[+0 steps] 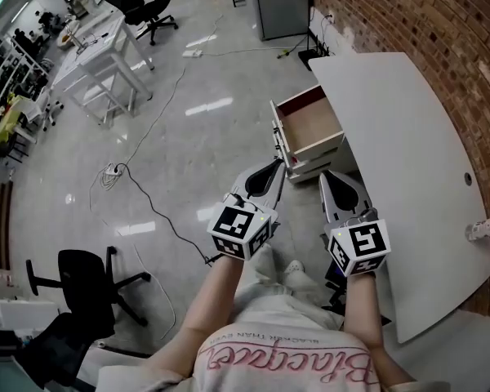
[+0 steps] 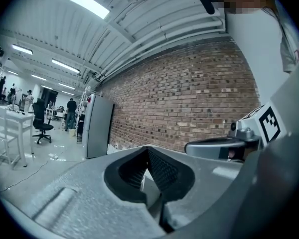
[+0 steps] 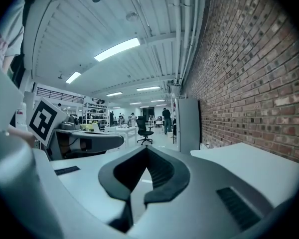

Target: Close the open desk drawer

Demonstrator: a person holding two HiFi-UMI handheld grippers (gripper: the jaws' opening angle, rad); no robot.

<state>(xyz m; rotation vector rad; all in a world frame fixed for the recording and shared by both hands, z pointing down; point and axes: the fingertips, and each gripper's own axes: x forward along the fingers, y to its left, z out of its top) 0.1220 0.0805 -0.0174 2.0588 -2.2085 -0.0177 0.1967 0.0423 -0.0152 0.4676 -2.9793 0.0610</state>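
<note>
Open drawer (image 1: 310, 129): your left gripper (image 1: 275, 170) lies nearest its front panel; right gripper (image 1: 330, 178) sits beside it. Both have jaws together, empty.

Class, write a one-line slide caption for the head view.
Left claw and right claw, both shut, hover near the open drawer of a white desk.

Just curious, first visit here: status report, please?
Shut and empty: left gripper, right gripper. Open: drawer, bare inside. Nothing seen blocking it.
</note>
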